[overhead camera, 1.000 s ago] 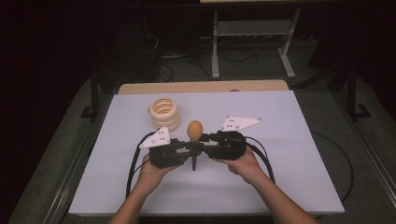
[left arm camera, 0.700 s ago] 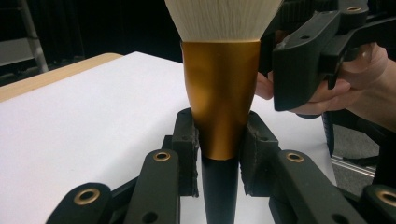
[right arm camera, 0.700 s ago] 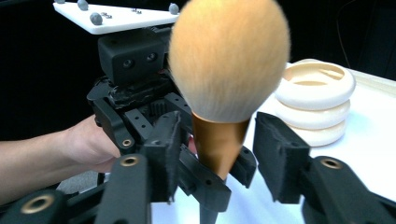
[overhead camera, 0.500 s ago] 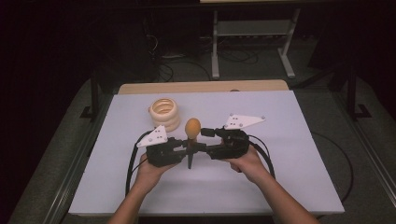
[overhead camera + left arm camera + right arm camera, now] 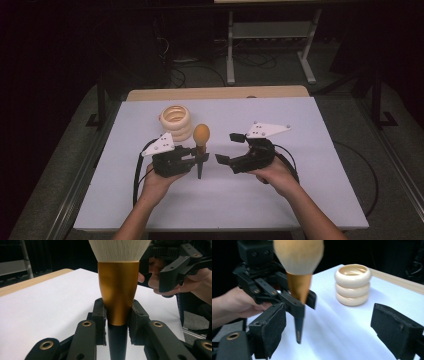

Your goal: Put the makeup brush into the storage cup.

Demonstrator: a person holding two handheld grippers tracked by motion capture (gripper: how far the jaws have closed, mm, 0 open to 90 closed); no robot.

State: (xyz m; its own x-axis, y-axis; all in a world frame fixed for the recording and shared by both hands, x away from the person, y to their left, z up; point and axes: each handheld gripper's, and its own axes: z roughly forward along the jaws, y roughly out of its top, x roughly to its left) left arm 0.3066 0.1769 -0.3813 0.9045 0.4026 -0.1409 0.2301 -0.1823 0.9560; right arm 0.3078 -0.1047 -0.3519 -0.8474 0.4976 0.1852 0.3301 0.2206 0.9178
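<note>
A makeup brush (image 5: 200,145) with a pale bristle head, gold ferrule (image 5: 118,292) and black handle stands upright, head up, above the white table. My left gripper (image 5: 196,159) is shut on the brush (image 5: 298,287) where the ferrule meets the handle. My right gripper (image 5: 228,148) is open, its pads (image 5: 273,327) wide apart with nothing between them, a short way right of the brush. A cream holder (image 5: 176,121) of three stacked rings stands on the table behind the left gripper, and it is also in the right gripper view (image 5: 352,285).
The white tabletop (image 5: 310,150) has a wooden strip (image 5: 215,93) along its far edge. A metal stand (image 5: 270,35) and cables lie on the dark floor beyond. Black cables trail from both grippers toward the person's forearms.
My right gripper has let go of the brush, opened and moved away to the right. The left gripper keeps the brush upright and has lifted it slightly.
</note>
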